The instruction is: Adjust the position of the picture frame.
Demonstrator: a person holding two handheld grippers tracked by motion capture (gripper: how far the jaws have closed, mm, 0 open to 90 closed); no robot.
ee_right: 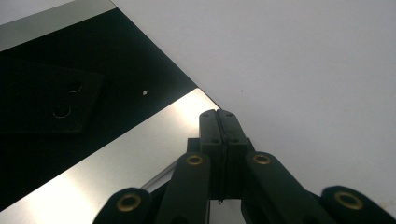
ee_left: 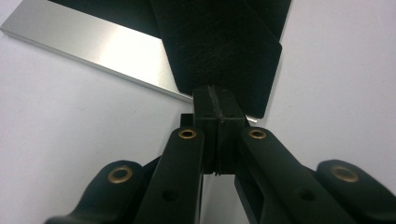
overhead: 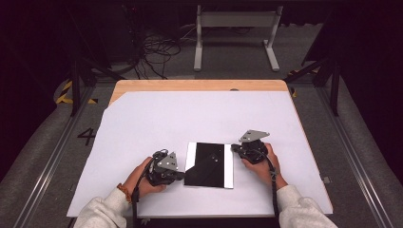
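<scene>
Plate (overhead: 209, 164), black with a bright silver strip along its left and right edges, lies flat on the white sheet (overhead: 199, 118) near the front of the table (overhead: 199, 85), between the 2 grippers. A dark flap (overhead: 202, 159) with 2 small holes rests on its black face; in the right gripper view the flap (ee_right: 46, 98) sits left of the jaws, well apart from them.

Left gripper (overhead: 178, 175) sits at the plate's front left corner. In the left gripper view (ee_left: 218, 116) its jaws are clenched together, tips right at the corner of a black sheet (ee_left: 219, 51) that overhangs the silver edge (ee_left: 93, 46); whether a thin edge is nipped between the pads I cannot tell. Right gripper (overhead: 235, 148) sits at the plate's back right corner, and in its own view (ee_right: 219, 123) the jaws are pressed tight with nothing seen between them, tips over the end of the silver strip (ee_right: 116, 158) where it meets the sheet (ee_right: 303, 70).

Each gripper is wrapped by a hand in a pale sleeve; the left wrist wears a bead bracelet (overhead: 124, 191). Cables trail back along both forearms.

Nothing stands between grippers and plate. Beyond the table, a white frame (overhead: 235, 33) stands on the grey floor beside a tangle of black cables (overhead: 157, 52).
</scene>
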